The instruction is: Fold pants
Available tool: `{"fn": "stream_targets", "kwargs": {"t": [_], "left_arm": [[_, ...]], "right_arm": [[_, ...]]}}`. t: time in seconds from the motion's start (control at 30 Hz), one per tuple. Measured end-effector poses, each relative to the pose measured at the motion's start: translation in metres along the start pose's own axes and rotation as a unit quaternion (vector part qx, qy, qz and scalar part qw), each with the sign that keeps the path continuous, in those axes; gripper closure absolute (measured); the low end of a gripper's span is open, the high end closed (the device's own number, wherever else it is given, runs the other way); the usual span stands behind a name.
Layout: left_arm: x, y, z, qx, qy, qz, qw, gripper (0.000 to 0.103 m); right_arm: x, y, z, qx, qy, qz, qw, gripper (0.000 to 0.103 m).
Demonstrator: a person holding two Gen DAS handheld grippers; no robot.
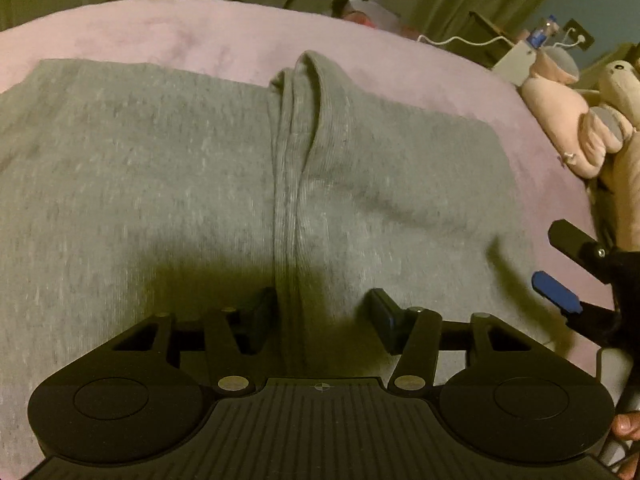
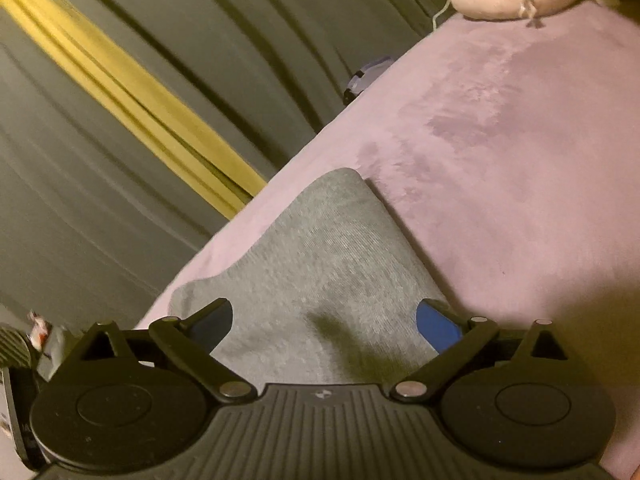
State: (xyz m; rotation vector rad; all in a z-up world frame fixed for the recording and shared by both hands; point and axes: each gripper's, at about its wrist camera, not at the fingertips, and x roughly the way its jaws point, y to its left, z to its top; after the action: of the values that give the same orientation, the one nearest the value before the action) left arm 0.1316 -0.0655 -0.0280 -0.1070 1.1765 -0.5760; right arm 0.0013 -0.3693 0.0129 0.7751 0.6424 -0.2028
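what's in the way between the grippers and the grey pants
Nothing visible. The left gripper hangs open just over the raised fold of the grey pants, and the right gripper is open above a pants corner. The plush toys sit off to the side.

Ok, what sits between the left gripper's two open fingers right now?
In the left wrist view, the left gripper is open and straddles the raised ribbed ridge of the grey knit pants; nothing else lies between.

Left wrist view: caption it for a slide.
Open left gripper straddles the ribbed fold of grey sweatpants on a pink blanket.
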Motion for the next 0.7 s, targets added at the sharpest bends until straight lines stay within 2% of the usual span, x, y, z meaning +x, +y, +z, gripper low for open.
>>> {"fn": "stream_targets", "kwargs": {"t": [0.03,0.1,0.17,0.3,0.37,0.47,0.5,0.6,0.7], "left_arm": [[-0.001,0.001,0.002,-0.011,0.000,-0.007,0.9999,0.066],[-0.001,0.003,0.006,-0.038,0.002,-0.023,0.9990,0.081],[-0.003,0.006,0.006,-0.053,0.000,-0.027,0.9982,0.082],[-0.016,0.007,-0.004,-0.030,-0.028,-0.034,0.9986,0.084],[-0.020,0.015,-0.007,-0.047,-0.027,-0.045,0.9975,0.083],[-0.018,0.020,-0.007,-0.052,-0.019,-0.037,0.9978,0.079],[-0.016,0.020,-0.008,-0.048,-0.014,-0.025,0.9984,0.077],[-0.013,0.019,-0.006,-0.047,-0.011,-0.020,0.9986,0.071],[-0.011,0.021,-0.003,-0.053,-0.009,-0.020,0.9984,0.070]], "right_arm": [[-0.001,0.000,0.000,0.002,0.001,0.000,1.000,0.004],[-0.004,0.000,0.000,0.008,-0.001,0.001,1.000,0.004],[-0.005,0.000,0.003,0.011,-0.002,0.001,1.000,0.004],[-0.004,0.002,0.005,-0.002,0.000,-0.012,1.000,0.004],[-0.003,0.003,0.004,-0.011,0.002,-0.027,1.000,0.004],[0.002,0.005,0.002,-0.024,0.013,-0.064,0.998,0.004],[0.004,0.005,0.001,-0.025,0.019,-0.069,0.997,0.004],[0.010,0.003,-0.004,-0.023,0.035,-0.082,0.996,0.004],[0.013,0.008,-0.009,-0.048,0.041,-0.094,0.994,0.004]]}}
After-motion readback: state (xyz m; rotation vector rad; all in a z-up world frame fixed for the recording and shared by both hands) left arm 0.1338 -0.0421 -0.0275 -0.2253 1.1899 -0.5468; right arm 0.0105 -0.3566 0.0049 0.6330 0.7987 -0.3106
